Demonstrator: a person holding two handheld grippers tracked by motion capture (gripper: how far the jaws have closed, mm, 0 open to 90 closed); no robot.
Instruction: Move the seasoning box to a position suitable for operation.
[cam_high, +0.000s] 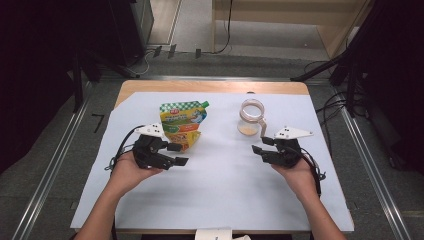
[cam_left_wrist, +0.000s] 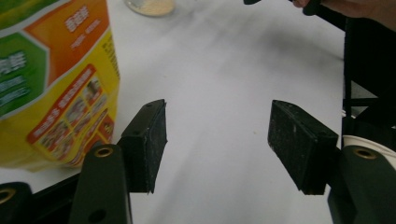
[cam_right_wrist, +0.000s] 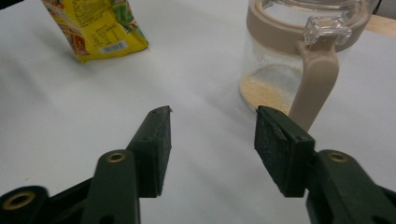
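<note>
Glossy yellow-green printed plastic pouch (cam_high: 182, 125); clear glass jar w/ matt beige plastic handle (cam_right_wrist: 299, 60); matt white paper table cover (cam_high: 220, 185); rough black jaw pads (cam_left_wrist: 149, 140).

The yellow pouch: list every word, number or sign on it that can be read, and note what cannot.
Nothing on the pouch can be quoted with certainty.
White Chinese characters on its orange panel: blurred, not readable.
Characters on the green panel: cut off and blurred.
Barcode with digits and fine print on its back: too small to read.
Red brand mark near the top: too small.
</note>
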